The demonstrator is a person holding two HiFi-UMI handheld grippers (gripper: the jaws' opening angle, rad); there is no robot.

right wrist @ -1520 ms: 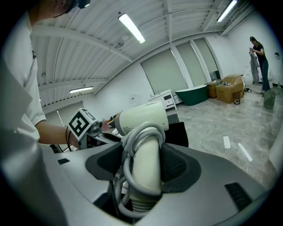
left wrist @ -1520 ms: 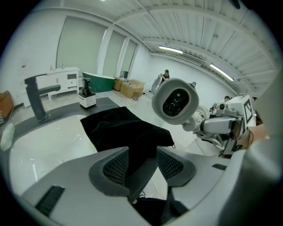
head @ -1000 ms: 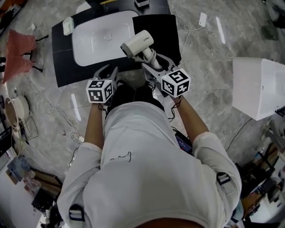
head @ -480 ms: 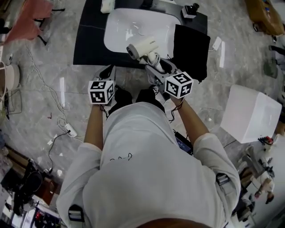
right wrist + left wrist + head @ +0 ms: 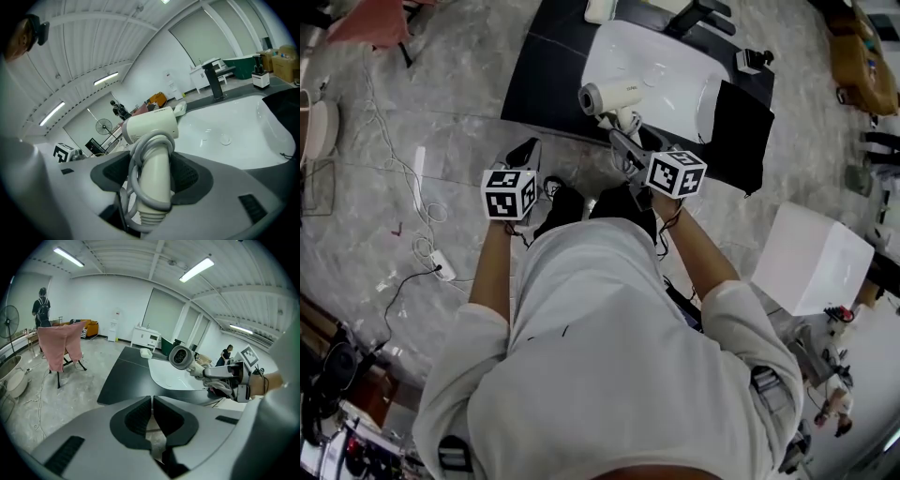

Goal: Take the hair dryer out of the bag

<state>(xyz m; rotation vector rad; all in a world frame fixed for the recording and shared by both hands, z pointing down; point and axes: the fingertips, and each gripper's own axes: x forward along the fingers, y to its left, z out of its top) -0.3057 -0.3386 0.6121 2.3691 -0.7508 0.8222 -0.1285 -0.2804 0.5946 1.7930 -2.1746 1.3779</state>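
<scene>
The white hair dryer [image 5: 609,97] is held up in front of me, its handle with the cord wound round it clamped between the pads of my right gripper [image 5: 628,141]. In the right gripper view the hair dryer [image 5: 151,127] fills the middle and my right gripper [image 5: 154,174] is shut on its handle. My left gripper [image 5: 525,152] hangs to the left of it, apart from the dryer. Seen in its own view, my left gripper [image 5: 152,416] has its pads together with nothing between them. The black bag [image 5: 741,131] lies on the counter's right end, beside the basin.
A black counter [image 5: 544,84] with a white basin [image 5: 661,66] stands ahead, with a faucet [image 5: 214,80] and a bottle [image 5: 259,75] at its back. A white box [image 5: 811,258] stands at the right. Cables [image 5: 422,246] trail on the floor at left. A pink cloth [image 5: 61,345] hangs on a stand.
The view has swung, so the counter and basin now lie further right and turned. Both grippers moved along with it, the dryer still in the right one. The left jaws have closed.
</scene>
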